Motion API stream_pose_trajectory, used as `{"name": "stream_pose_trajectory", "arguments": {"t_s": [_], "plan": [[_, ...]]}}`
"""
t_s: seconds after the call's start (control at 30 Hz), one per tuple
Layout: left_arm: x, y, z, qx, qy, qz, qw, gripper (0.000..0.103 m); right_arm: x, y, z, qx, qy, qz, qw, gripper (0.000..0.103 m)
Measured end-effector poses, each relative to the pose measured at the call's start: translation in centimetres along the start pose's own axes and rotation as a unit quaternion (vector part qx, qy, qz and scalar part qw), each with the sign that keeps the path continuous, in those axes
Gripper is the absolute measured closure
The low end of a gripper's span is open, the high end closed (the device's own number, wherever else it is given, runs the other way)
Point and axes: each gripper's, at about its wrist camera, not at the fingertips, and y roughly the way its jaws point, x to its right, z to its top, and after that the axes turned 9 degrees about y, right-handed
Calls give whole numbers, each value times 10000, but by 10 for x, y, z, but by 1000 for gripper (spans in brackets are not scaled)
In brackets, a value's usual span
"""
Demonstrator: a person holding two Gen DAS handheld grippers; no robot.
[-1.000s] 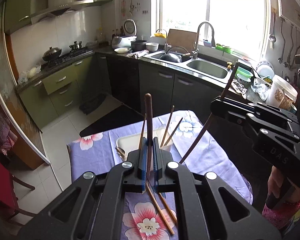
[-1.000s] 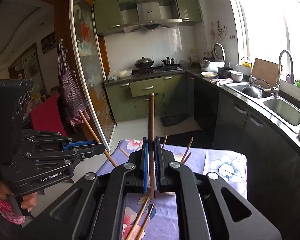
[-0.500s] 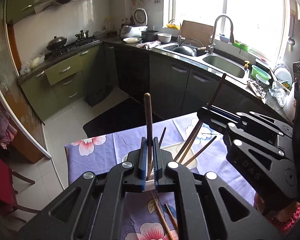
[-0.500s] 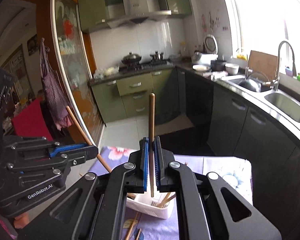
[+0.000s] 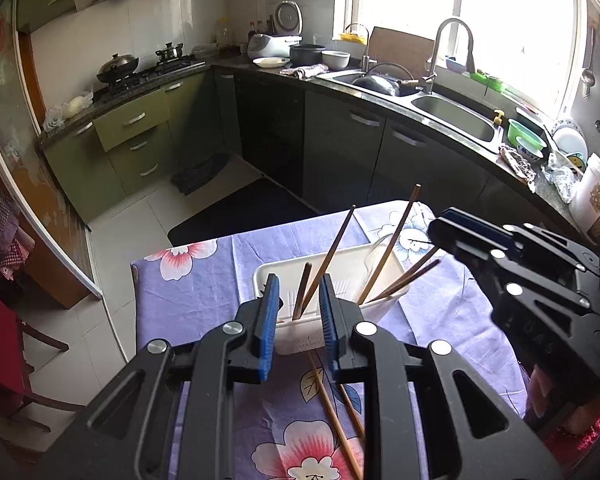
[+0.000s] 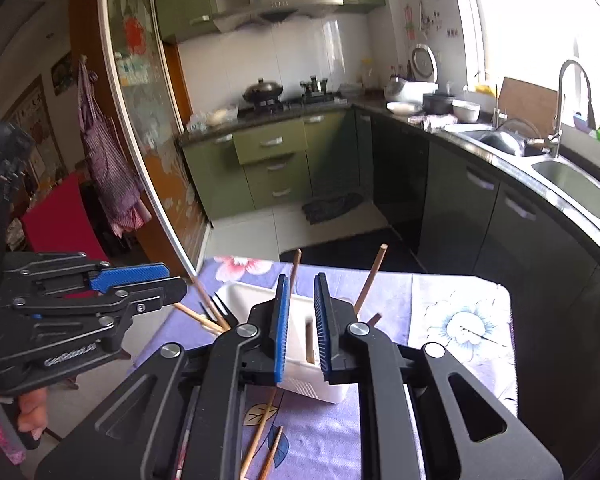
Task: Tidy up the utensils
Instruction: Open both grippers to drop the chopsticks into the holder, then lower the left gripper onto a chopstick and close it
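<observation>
A white plastic utensil holder [image 5: 342, 266] [image 6: 242, 300] stands on the floral tablecloth. Several brown chopsticks [image 5: 330, 254] [image 6: 370, 278] lean inside it. My left gripper [image 5: 299, 310] is open and empty just above the holder's near side; a chopstick [image 5: 301, 290] stands in the holder between its blue pads. My right gripper [image 6: 300, 320] is open and empty above the holder, with a chopstick [image 6: 309, 338] below its gap. Each gripper shows in the other's view, right [image 5: 456, 234] and left [image 6: 140, 280]. Loose chopsticks [image 5: 332, 404] [image 6: 260, 436] lie on the cloth.
The table [image 5: 204, 280] with the purple floral cloth ends at the floor on the far and left sides. A kitchen counter with a sink [image 5: 452, 120] runs behind. A red chair [image 6: 56, 224] stands at the left.
Both grippers came down over the holder and opened, letting go of their chopsticks, which now stand in the holder.
</observation>
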Motion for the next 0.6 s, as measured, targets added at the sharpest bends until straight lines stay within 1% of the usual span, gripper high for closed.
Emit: {"name": "stream_pose_trajectory", "arguments": {"t_s": [0.07, 0.1, 0.13, 0.2, 0.27, 0.33, 0.43, 0.5, 0.6], "plan": [[4, -11, -11, 48, -11, -5, 10000, 83, -1, -26, -9, 159, -11, 48, 9999, 84], [6, -14, -20, 10, -30, -51, 10000, 83, -1, -37, -16, 200, -27, 47, 9998, 82], [8, -14, -29, -56, -50, -104, 9999, 83, 0, -45, -26, 176, -76, 7, 9998, 80], [15, -8, -51, -228, -117, -205, 9995, 83, 3, -51, -45, 3, -145, -136, 9998, 79], [24, 7, -74, -487, -142, -291, 9983, 83, 11, -43, -71, -290, -164, -339, 9989, 79], [32, 28, -95, -781, -242, -460, 9956, 83, 21, -32, -94, -556, -126, -513, 9971, 79], [45, 62, -122, -1247, -340, -582, 9899, 83, 41, -13, -120, -942, 83, -638, 9935, 79], [52, 83, -132, -1454, -393, -531, 9872, 83, 53, -4, -132, -1049, 205, -733, 9916, 79], [55, 110, -139, -1644, -536, -399, 9841, 83, 68, 0, -144, -1152, 341, -761, 9898, 79]]}}
